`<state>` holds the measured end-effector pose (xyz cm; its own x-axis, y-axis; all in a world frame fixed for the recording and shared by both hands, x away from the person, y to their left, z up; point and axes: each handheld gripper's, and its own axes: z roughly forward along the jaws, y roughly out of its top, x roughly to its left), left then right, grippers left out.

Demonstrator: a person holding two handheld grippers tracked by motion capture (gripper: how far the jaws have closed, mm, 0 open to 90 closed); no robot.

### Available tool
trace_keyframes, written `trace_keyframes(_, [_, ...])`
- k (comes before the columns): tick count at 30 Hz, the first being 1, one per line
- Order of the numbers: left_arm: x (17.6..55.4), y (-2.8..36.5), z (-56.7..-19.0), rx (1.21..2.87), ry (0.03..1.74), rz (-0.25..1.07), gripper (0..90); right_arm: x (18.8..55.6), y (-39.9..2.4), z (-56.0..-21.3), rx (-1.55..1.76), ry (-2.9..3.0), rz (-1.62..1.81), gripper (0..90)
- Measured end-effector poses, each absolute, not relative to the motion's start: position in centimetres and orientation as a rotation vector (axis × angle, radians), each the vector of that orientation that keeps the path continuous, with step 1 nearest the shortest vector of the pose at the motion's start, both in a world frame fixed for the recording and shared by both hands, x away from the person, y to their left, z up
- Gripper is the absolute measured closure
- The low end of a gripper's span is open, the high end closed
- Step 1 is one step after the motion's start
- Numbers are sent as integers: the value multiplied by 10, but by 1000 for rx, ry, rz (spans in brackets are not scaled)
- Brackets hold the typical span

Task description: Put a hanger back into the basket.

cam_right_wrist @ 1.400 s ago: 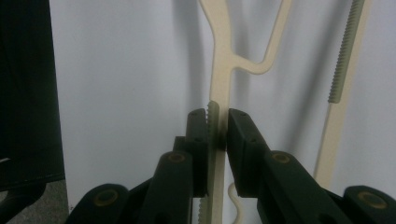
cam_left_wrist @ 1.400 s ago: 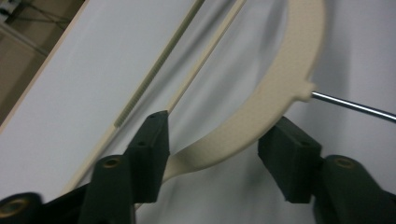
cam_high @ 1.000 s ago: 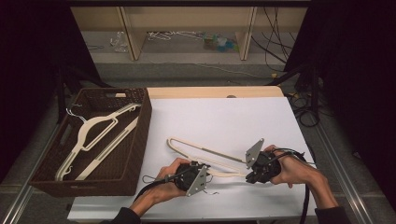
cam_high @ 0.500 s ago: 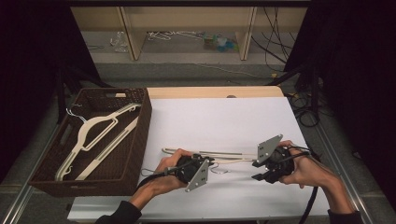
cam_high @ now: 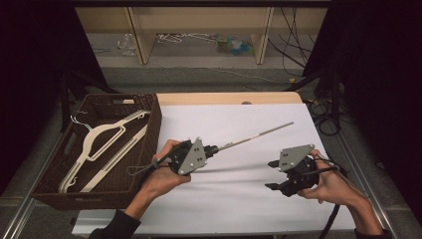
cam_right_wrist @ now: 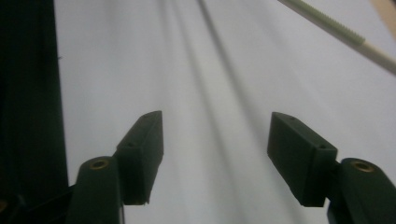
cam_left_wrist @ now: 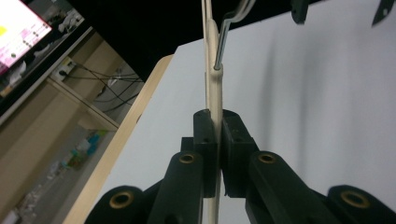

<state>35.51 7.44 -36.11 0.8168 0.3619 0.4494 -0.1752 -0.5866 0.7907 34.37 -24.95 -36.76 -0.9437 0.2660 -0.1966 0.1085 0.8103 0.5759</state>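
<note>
A cream hanger [cam_high: 259,133] with a metal hook is held off the white table [cam_high: 234,204], seen edge-on and slanting toward the back right. My left gripper [cam_high: 214,149] is shut on one end of it. In the left gripper view the pads [cam_left_wrist: 205,135] pinch the cream arm [cam_left_wrist: 213,84], and the wire hook [cam_left_wrist: 223,44] rises beyond. My right gripper [cam_high: 271,175] hovers at the right, pointing left. Its jaws have just been opening, and in the right gripper view [cam_right_wrist: 215,154] nothing lies between them. The hanger's bar [cam_right_wrist: 336,35] crosses the top right corner there.
A dark woven basket [cam_high: 152,124] stands at the table's left side and holds cream hangers [cam_high: 99,139]. A wooden strip [cam_high: 224,98] edges the table at the back. Shelves with clutter [cam_high: 199,42] stand behind, and cables [cam_high: 323,114] hang at the right.
The hanger has left the table and turned edge-on as my left gripper rose with it. My right gripper has let go of it, opened and drawn off to the right.
</note>
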Motion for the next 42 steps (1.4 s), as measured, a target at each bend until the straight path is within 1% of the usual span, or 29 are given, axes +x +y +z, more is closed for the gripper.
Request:
trace_keyframes(2, [355, 82, -354, 2050, 183, 703, 858, 342, -246, -367, 314, 2686, 861, 307])
trace_keyframes(5, [355, 96, -341, 2006, 266, 621, 858, 337, -240, -369, 381, 2647, 906, 301])
trace_keyframes(7, [355, 104, -334, 1980, 327, 577, 858, 337, -236, -375, 450, 2593, 935, 271])
trace_keyframes(8, [355, 109, -331, 1970, 364, 552, 858, 336, -236, -378, 519, 2581, 971, 271])
trace_keyframes(11, [357, 121, -325, 1944, 428, 513, 858, 335, -236, -382, 569, 2564, 1007, 270])
trace_keyframes(12, [359, 129, -321, 1918, 480, 481, 858, 335, -237, -384, 642, 2529, 1044, 270])
trace_keyframes(17, [359, 143, -313, 1879, 543, 445, 858, 335, -242, -391, 758, 2509, 1040, 254])
trace_keyframes(24, [362, 168, -294, 1775, 636, 370, 858, 335, -246, -398, 799, 2476, 1055, 238])
trace_keyframes(31, [368, 203, -274, 1670, 736, 295, 858, 332, -245, -403, 798, 2503, 1046, 233])
trace_keyframes(34, [369, 221, -263, 1630, 771, 280, 858, 332, -245, -404, 799, 2508, 1046, 234])
trace_keyframes(39, [370, 246, -251, 1611, 820, 286, 858, 332, -246, -407, 798, 2518, 1062, 230])
trace_keyframes(42, [373, 265, -249, 1614, 850, 326, 858, 332, -247, -408, 803, 2516, 1065, 220])
